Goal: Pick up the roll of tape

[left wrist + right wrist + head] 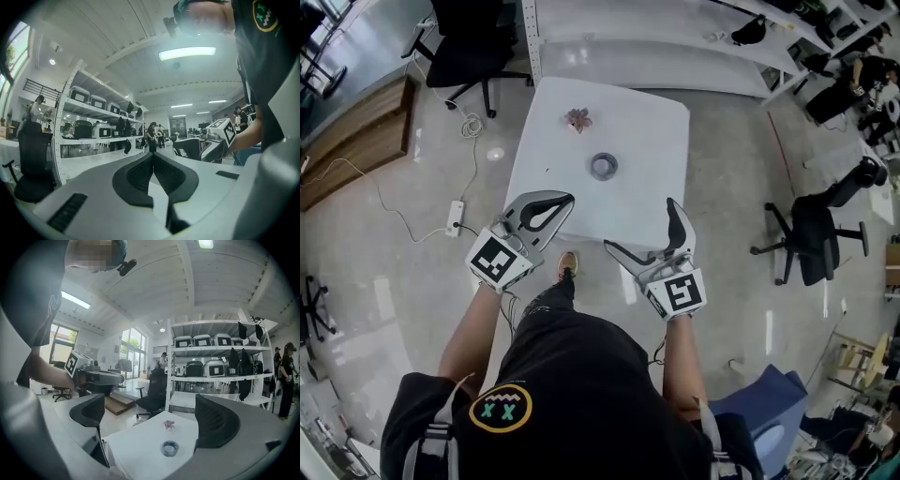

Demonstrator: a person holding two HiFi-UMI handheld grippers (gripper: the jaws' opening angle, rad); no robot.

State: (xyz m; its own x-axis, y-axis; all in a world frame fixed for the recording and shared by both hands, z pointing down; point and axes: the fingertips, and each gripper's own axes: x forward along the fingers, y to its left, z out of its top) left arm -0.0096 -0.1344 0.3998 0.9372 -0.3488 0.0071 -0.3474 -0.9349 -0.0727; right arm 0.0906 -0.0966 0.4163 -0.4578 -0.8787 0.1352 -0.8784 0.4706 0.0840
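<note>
Standing at the near edge of a white table (652, 131), I hold my right gripper (639, 223) with its jaws spread wide and empty, aimed across the tabletop at the roll of tape (603, 166). The roll lies flat near the table's middle, well apart from both tools. My left gripper (563, 201) hangs over the near left edge, its jaws pressed together on nothing, pointing toward the far shelves (93, 119). A small pinkish object (577, 119), too small to identify, sits beyond the tape on the far side. The roll looks light and stiff, a hard ring with a smooth, possibly slick outer face. I judge the surest hold is across its wall, one jaw in the open core and one outside. The pickup is not yet begun.
</note>
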